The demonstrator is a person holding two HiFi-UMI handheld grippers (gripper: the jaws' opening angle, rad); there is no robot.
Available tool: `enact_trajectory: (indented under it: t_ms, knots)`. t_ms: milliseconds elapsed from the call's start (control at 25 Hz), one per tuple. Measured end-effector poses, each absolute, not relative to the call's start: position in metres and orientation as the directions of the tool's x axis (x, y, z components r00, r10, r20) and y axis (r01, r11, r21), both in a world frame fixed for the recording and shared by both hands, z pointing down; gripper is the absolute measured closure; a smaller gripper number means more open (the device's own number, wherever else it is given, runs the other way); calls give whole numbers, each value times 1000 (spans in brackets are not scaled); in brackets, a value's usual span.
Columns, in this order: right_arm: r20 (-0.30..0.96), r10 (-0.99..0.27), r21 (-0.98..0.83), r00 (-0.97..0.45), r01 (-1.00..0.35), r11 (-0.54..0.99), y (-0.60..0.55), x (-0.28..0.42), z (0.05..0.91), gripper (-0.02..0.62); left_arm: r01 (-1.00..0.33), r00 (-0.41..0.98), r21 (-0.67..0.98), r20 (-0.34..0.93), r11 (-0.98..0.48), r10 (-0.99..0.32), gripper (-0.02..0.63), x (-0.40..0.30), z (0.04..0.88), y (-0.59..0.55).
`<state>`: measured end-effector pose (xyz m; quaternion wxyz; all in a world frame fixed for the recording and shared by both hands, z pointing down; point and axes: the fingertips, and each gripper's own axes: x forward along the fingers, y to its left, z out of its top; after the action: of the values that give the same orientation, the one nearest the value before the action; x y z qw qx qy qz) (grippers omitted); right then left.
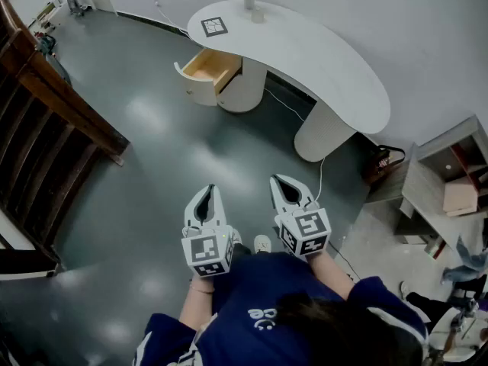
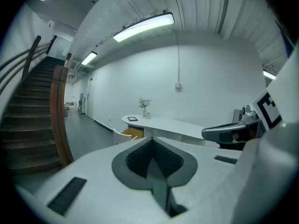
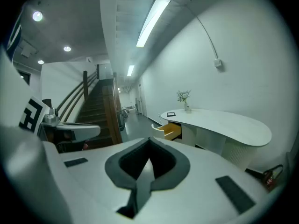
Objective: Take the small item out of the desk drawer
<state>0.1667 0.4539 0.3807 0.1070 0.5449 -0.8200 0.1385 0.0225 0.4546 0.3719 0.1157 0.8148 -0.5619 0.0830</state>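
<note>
Desk drawer (image 1: 207, 67) open, staircase (image 1: 46, 120) on L

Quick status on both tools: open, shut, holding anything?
Left tool: shut, holding nothing.
Right tool: shut, holding nothing.

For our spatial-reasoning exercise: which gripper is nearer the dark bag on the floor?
Right. The right gripper sits left of the bag; the left gripper is farther left.
</note>
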Motion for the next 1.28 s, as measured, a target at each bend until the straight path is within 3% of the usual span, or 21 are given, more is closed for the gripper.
enact_trajectory:
  t_ms: [680,1280]
  knots:
    - [326,-884,-136,-336,-942,308,441,144,388,588,-919,395,111,255,-379,-883,603,-7,380,430]
    - [343,-839,-210,-424,-905,371,366,142,417,588,-939,344,87,307,-334,-888,603,-9,398,374]
